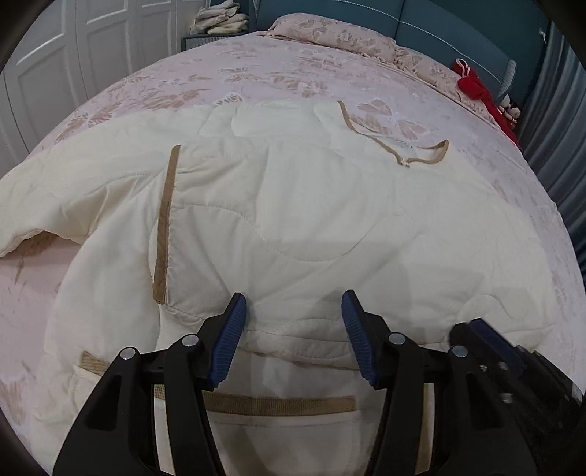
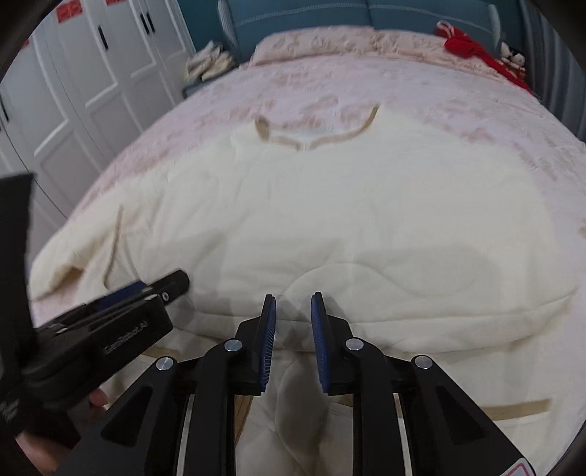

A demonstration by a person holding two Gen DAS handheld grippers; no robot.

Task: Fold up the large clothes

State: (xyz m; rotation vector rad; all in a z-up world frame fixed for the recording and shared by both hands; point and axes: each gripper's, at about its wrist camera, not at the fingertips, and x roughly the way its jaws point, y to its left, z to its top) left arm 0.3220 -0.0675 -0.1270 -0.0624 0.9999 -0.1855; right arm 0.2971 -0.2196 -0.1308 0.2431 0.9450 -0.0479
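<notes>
Jacket [image 1: 285,227]: cream quilted garment with tan trim, and I see it spread flat across the pink floral bedspread [image 1: 256,69], filling most of the near half of the bed.
Neckline: tan-edged collar [image 1: 403,153] lies at the far end of the jacket, pointing toward the pillows [image 1: 340,36].
Sleeve: from my left wrist view one sleeve [image 1: 55,197] runs out to the left, lying on the bedspread.
Tan strips: one vertical strip [image 1: 164,223] on the left of the body, one horizontal strip [image 1: 278,404] near the lower hem beneath my tool.
Hem fold: in both views the near edge of the jacket forms a raised ridge just ahead of my fingertips.
Left gripper [image 1: 293,304]: I have its blue pads spread wide over the jacket's lower part, nothing between them.
Right gripper [image 2: 293,304]: pads parted by a narrower gap, holding no cloth; this view is blurred.
Spacing: the left tool shows at the left edge of my right wrist view, so the two sit near each other above the hem.
Surroundings: teal headboard [image 1: 439,29], white wardrobe doors [image 2: 73,80], a red item [image 1: 472,86] by the far right pillow, folded pale cloth [image 1: 219,18] on a side stand.
</notes>
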